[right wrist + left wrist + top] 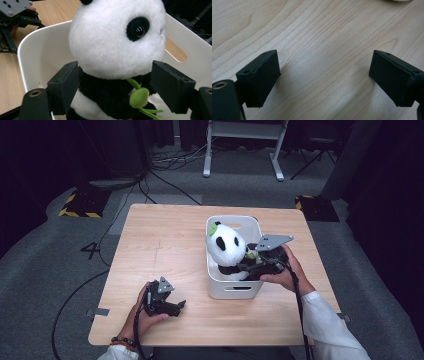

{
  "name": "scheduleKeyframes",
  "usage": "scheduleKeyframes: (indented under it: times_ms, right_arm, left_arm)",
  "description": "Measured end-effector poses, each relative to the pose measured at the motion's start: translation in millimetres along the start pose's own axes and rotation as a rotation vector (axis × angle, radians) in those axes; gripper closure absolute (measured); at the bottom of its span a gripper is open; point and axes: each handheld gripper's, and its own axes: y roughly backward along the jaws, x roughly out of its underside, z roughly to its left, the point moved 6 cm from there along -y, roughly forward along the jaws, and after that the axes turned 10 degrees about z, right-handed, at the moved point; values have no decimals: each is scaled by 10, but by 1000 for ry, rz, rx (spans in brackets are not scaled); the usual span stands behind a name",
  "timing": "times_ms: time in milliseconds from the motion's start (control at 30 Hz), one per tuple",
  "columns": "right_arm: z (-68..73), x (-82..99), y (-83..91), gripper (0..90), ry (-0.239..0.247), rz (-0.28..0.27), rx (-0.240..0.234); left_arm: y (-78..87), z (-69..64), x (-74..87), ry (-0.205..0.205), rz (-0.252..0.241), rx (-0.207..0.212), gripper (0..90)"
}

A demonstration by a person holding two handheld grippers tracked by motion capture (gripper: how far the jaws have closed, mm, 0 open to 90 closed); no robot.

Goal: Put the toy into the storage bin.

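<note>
Panda (pixel 115 45) upright in white bin (pixel 234 290), mid-worktop (pixel 165 245). Right tongs (pixel 113 87) clamped on its dark body. Left tongs (pixel 324 77) apart, idle on worktop. Step: lift-out or placing, likely. Next: raise straight, clearing rim.

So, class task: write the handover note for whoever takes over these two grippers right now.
Left gripper: jaws open, nothing between them, resting low over the wooden table near the front edge.
Right gripper: jaws either side of the plush panda's dark body; whether they press on it cannot be told.
The panda sits upright inside the white bin, a green sprig on its chest.
Done: panda is in the bin.
Left: probably release it or lift it out, then draw the right gripper clear.
</note>
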Motion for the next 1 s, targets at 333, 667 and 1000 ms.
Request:
scheduleKeyframes:
  times_ms: [333,667,1000]
  right_arm:
    - [-45,28,74,237,-6,-3,11]
    - [-72,35,174,236,-2,-1,31]
    - [-126,101,259,233,-11,4,44]
  left_arm:
    - [0,0,0,0,0,0,99]
    - [0,0,0,0,0,0,99]
    - [0,0,0,-1,0,0,99]
